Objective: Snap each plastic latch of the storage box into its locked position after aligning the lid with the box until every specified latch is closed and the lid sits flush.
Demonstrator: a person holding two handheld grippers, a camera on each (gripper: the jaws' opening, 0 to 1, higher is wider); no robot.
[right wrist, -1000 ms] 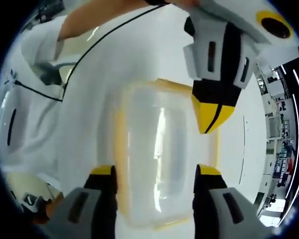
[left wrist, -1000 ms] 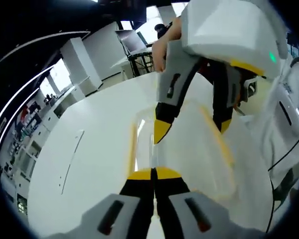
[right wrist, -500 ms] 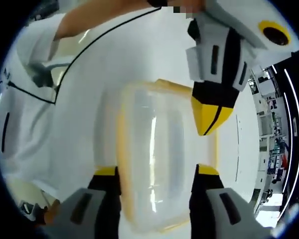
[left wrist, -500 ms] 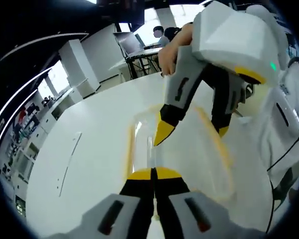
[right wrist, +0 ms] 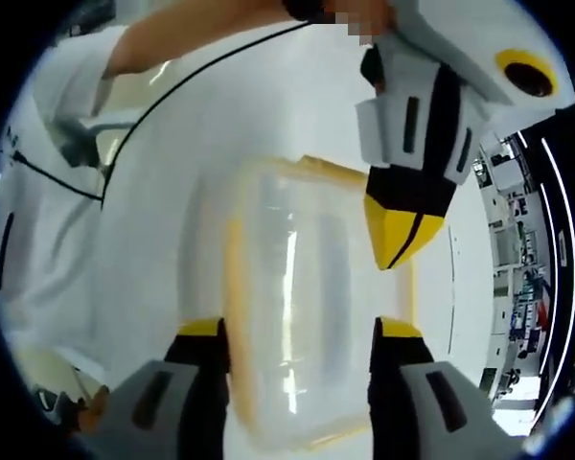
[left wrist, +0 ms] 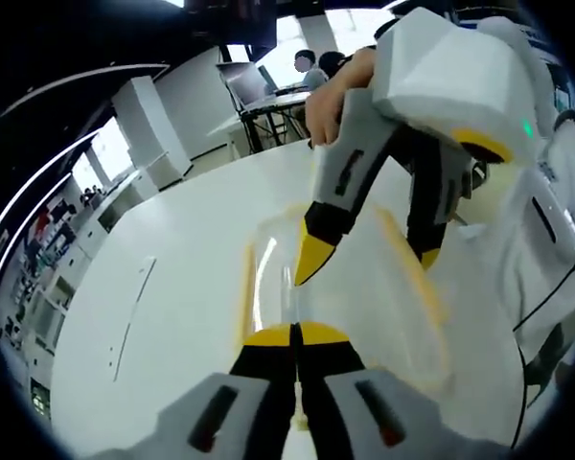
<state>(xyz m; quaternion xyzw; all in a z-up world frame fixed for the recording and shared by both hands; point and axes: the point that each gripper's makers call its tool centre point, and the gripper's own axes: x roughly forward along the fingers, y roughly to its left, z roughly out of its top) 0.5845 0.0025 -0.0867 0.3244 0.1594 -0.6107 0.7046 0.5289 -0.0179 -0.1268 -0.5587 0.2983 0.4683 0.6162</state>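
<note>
In the left gripper view, the left gripper (left wrist: 294,333) is rising from the bottom edge with its yellow-tipped jaws pressed together, tips sitting at the near edge of the clear rectangular plastic storage box with a yellow-trimmed lid (left wrist: 364,287). The box is resting on the round white tabletop (left wrist: 172,287). Above the box, the right gripper (left wrist: 369,254) is reaching down (a hand is gripping its grey body), its jaws spread apart over the lid. Whether the tips are touching the lid cannot be told. A white sleeve (left wrist: 556,230) is showing at the right edge.

In the right gripper view, the right gripper (right wrist: 302,328) is framing the box (right wrist: 307,307) between its spread jaws, with nothing pinched. The left gripper (right wrist: 400,230) is pointing down at the right edge of the lid, jaws together.
</note>
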